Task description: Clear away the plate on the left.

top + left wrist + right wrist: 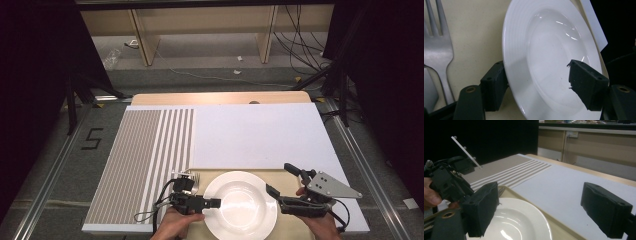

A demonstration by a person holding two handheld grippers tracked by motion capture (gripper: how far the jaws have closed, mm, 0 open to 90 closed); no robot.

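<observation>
My left tool (214, 203) sits at the left rim of the white plate (241, 206), jaws spread wide on either side of the rim, one under the edge and one over the bowl, not pressing on it. The plate lies flat on the beige mat (285, 177) at the near edge of the desk (250, 135), with a fork (436, 45) just beside it. My right tool (272, 192) hovers at the plate's right edge, jaws wide apart and holding nothing.

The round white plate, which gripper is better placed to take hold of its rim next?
Left. The left gripper already has its open jaws straddling the near rim of the round white ceramic plate, one jaw under, one over the bowl. The right gripper is wide open with nothing between its jaws.
</observation>
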